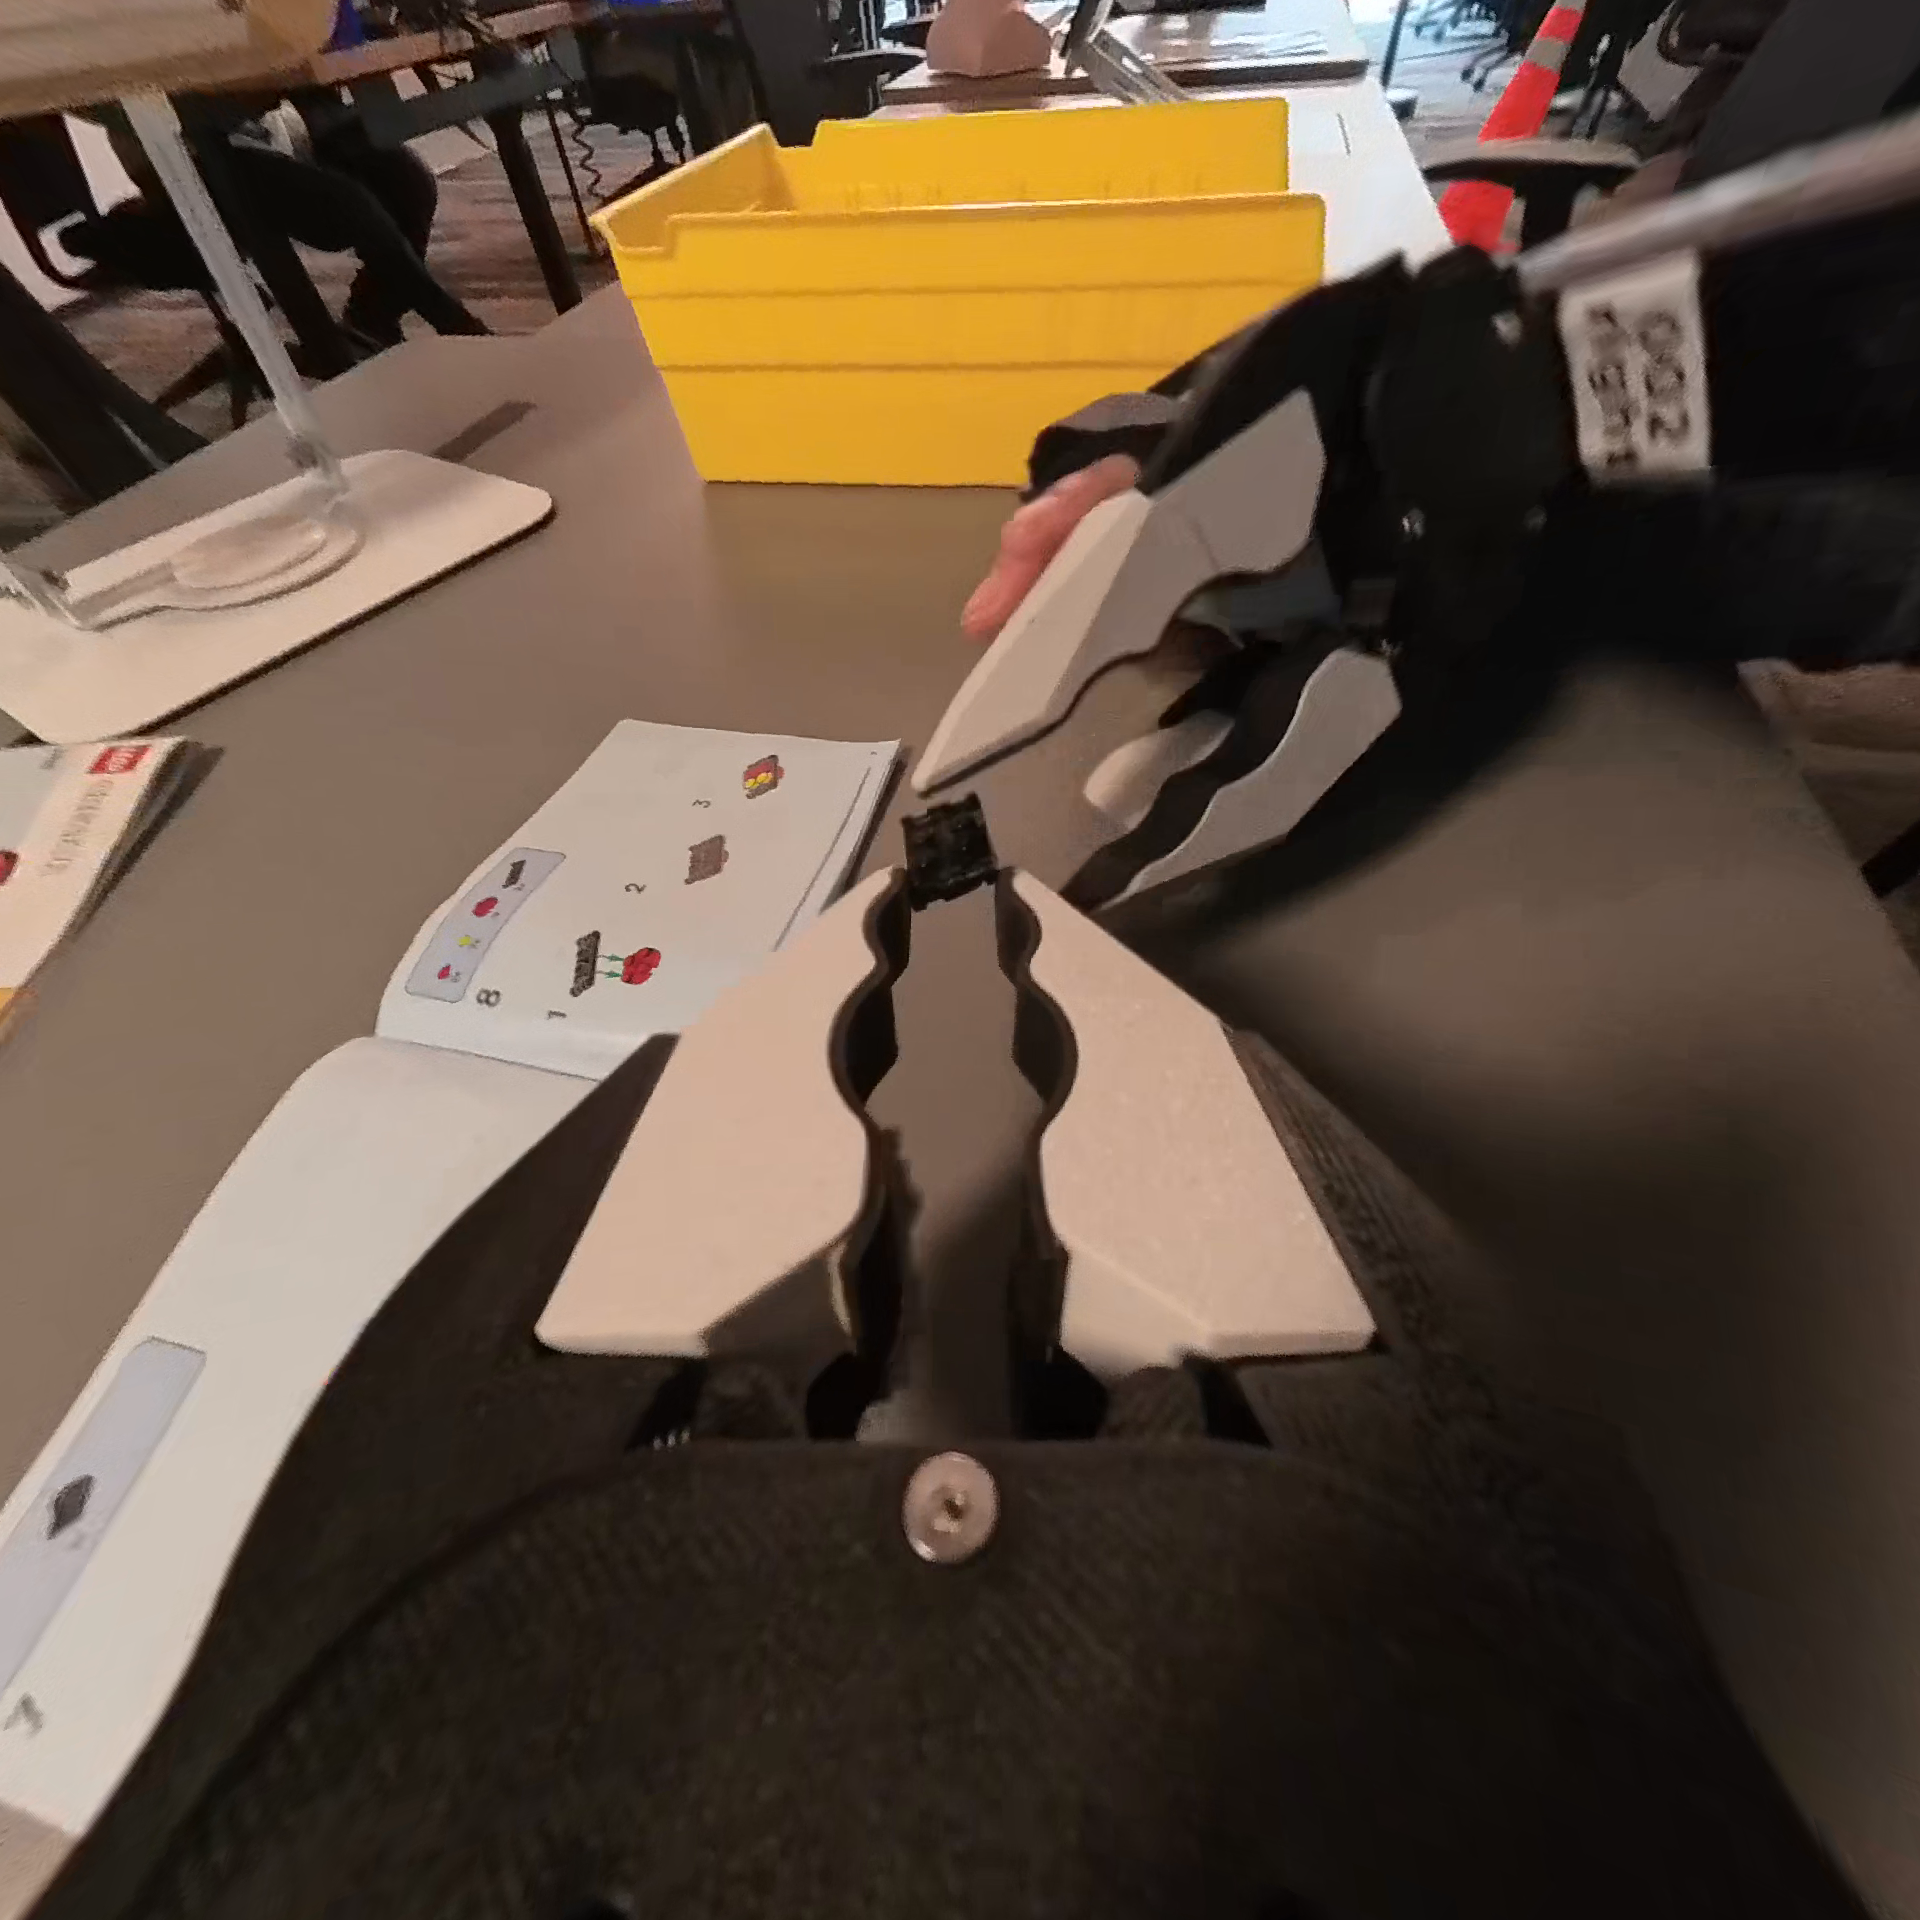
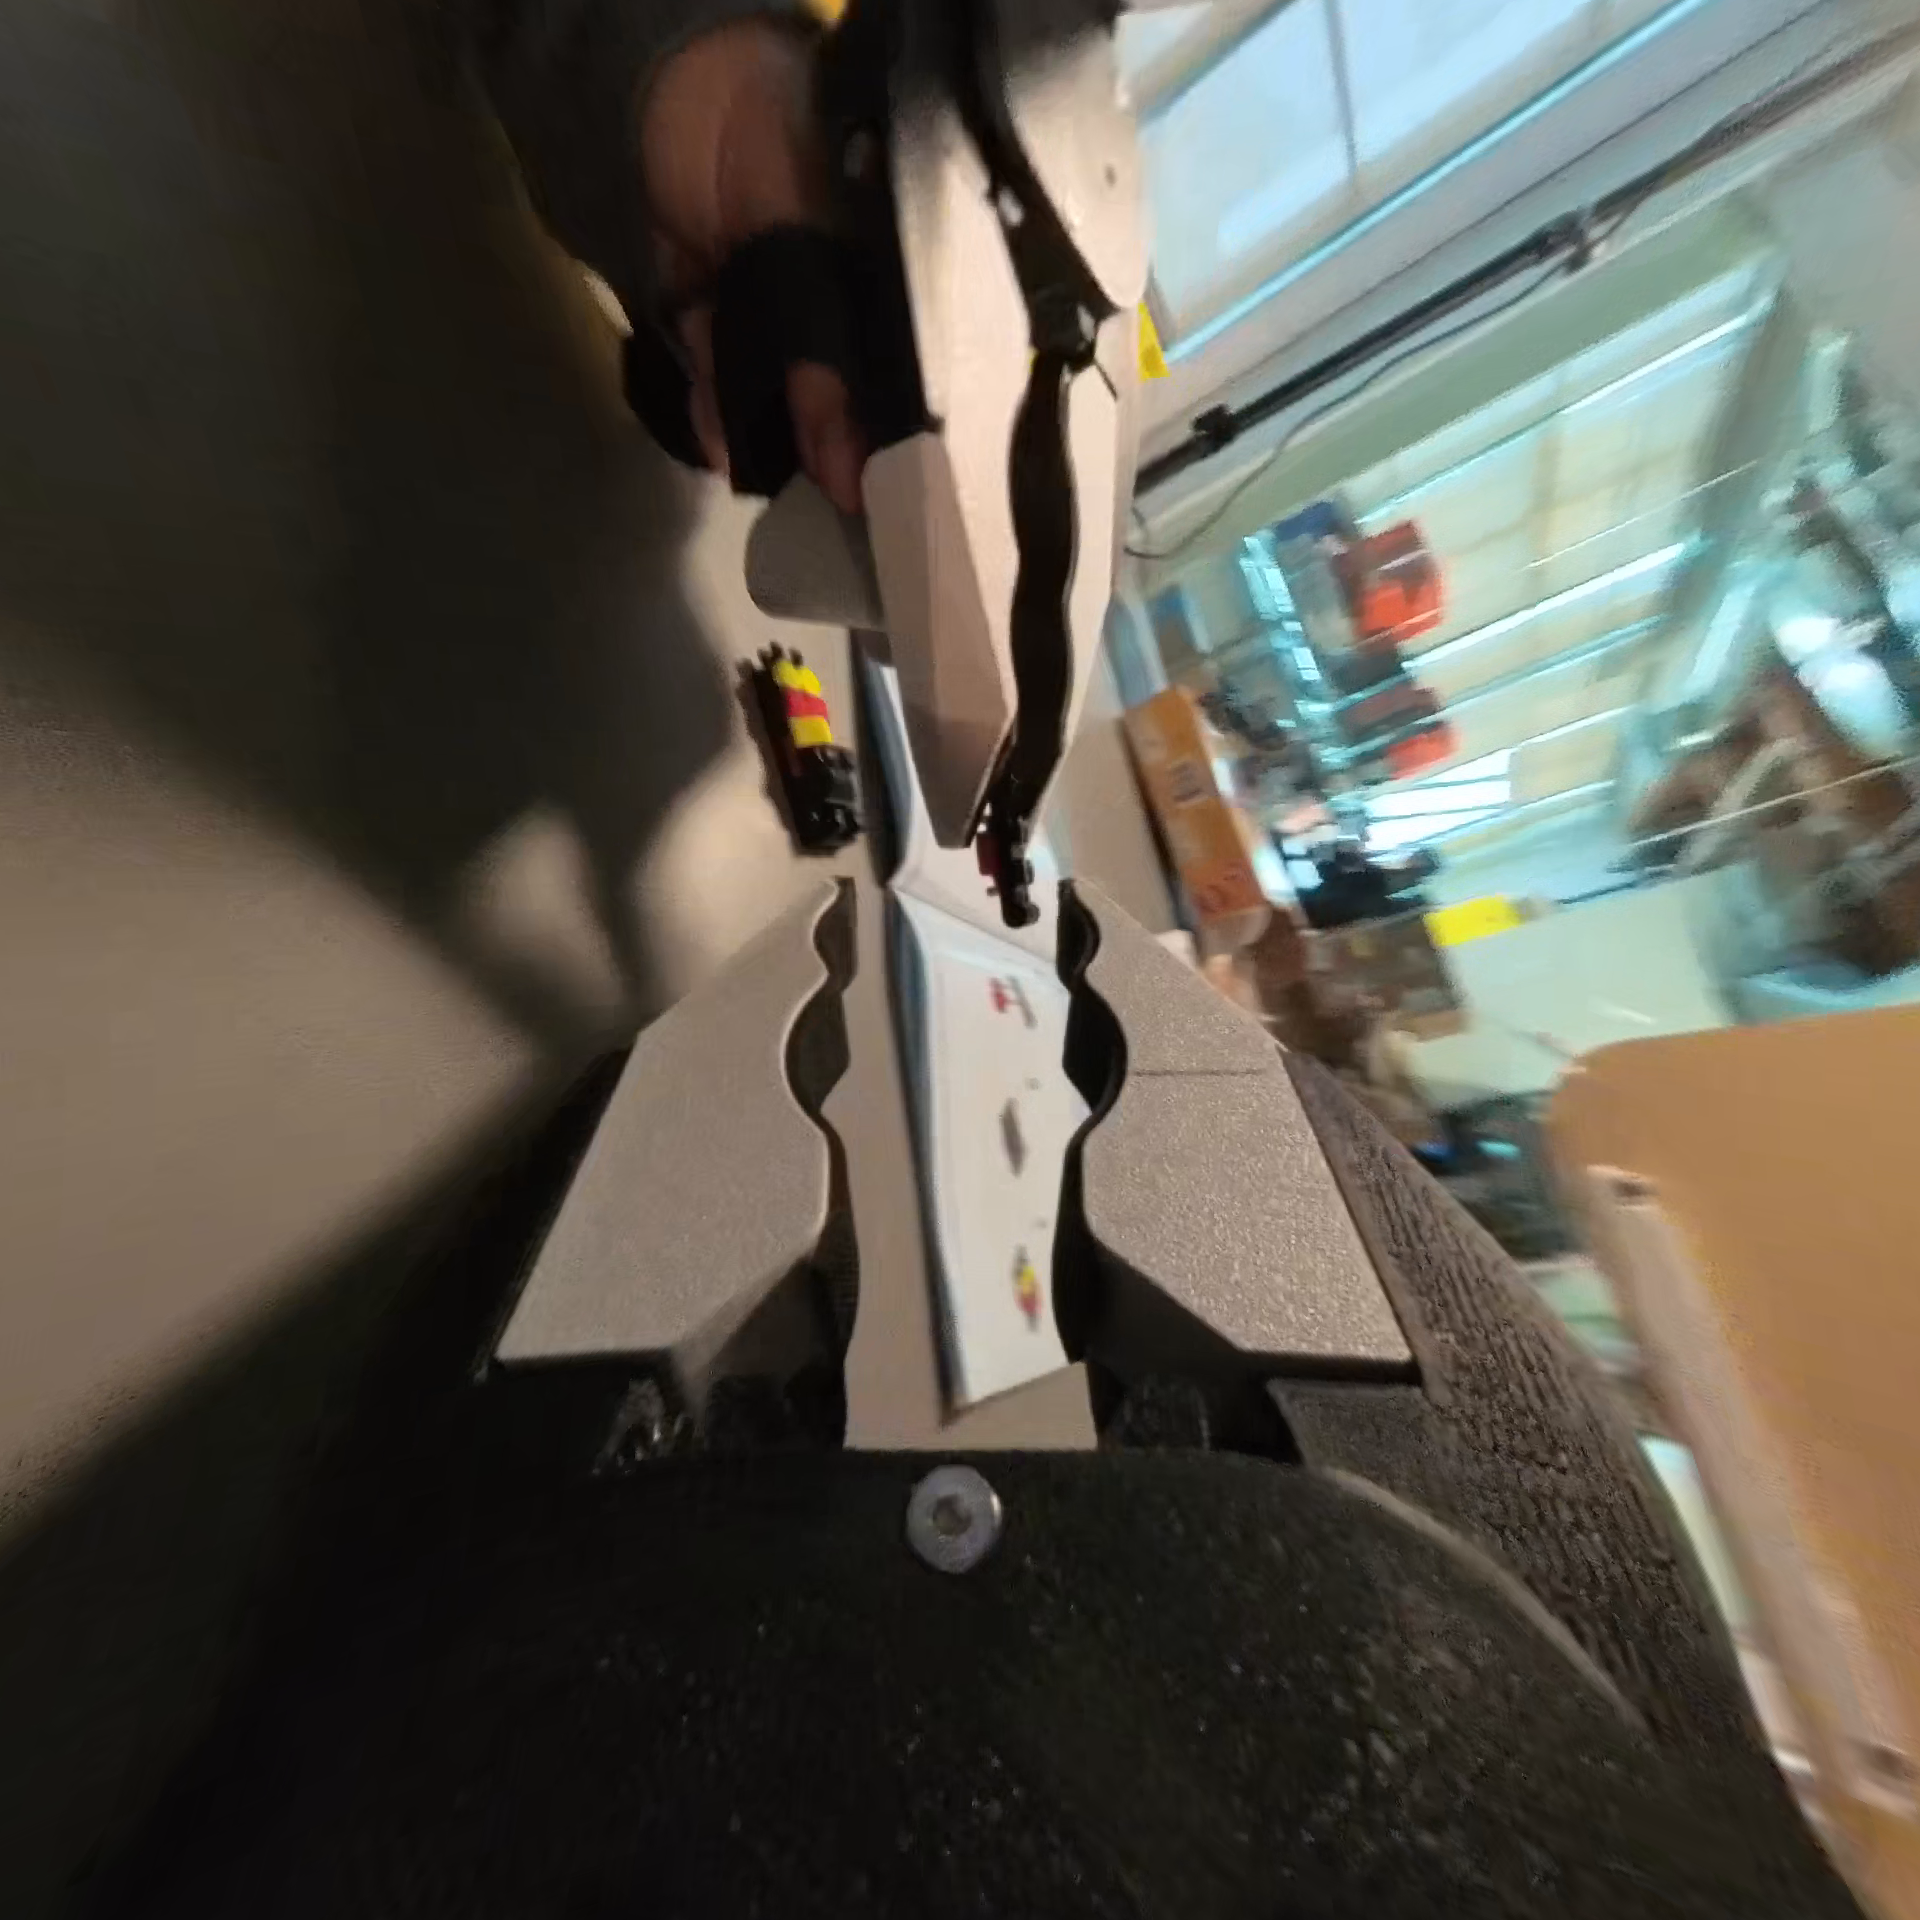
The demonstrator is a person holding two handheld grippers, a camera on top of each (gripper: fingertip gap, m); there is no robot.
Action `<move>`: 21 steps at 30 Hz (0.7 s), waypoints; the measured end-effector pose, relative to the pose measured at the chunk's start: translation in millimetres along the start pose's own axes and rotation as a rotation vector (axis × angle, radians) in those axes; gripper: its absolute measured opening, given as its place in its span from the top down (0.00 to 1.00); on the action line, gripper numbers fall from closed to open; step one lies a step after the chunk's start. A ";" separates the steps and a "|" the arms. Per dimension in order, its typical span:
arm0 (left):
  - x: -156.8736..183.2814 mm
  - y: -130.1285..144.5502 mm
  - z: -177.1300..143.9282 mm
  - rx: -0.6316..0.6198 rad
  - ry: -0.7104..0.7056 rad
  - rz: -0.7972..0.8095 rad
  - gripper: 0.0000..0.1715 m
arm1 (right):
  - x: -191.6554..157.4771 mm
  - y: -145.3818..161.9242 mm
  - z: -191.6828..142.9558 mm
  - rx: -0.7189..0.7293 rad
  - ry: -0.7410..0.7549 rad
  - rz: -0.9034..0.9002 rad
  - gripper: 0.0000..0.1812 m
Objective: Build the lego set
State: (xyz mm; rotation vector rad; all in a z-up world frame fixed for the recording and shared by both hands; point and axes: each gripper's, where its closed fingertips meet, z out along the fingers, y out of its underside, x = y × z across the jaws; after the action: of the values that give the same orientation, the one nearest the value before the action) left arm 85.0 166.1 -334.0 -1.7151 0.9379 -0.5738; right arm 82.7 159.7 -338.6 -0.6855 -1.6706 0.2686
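My left gripper (image 1: 951, 883) is pinching a small black Lego piece (image 1: 945, 850) right at its fingertips, holding it in the air above the bench (image 1: 520, 644), over the near edge of the open instruction booklet (image 1: 665, 883). In the right wrist view the same piece shows a dark red part on it, though blur keeps me from reading its shape. My right gripper (image 2: 951, 904) is spread with nothing between its fingers, tilted on its side and close to the held piece without touching it.

A partly built model (image 2: 808, 748) in black, yellow and red lies on the bench just beside the booklet. A yellow bin (image 1: 966, 301) sits farther back, well apart from the work.

I judge this to be a handover or a two-handed press, with the right gripper coming in to take or brace the piece. To do it well, I would keep the left pinch firm and motionless, since so little of the piece is gripped that a nudge could twist it free. I would bring the right gripper in slowly, square its fingers to the piece's flat sides, and close on a part the left fingertips do not cover. Only when that second hold feels secure would I ease the left one.
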 end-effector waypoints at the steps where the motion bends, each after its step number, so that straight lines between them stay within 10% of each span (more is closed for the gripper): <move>1: 0.6 0.4 -0.6 0.000 0.006 0.044 0.91 | -0.4 -0.6 -3.4 0.029 -0.045 0.074 0.79; 8: 27.4 8.5 1.7 -0.010 0.090 0.341 0.91 | -16.6 -2.2 -14.7 0.097 -0.318 0.433 0.82; 21: 47.2 9.6 -0.3 0.032 0.160 0.476 0.91 | -26.8 -18.7 -24.1 0.172 -0.459 0.526 0.92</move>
State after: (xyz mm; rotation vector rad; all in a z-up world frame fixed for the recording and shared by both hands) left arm 109.0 126.1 -346.1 -1.3633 1.3907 -0.4074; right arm 102.4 124.8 -345.1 -0.9768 -1.8390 0.9947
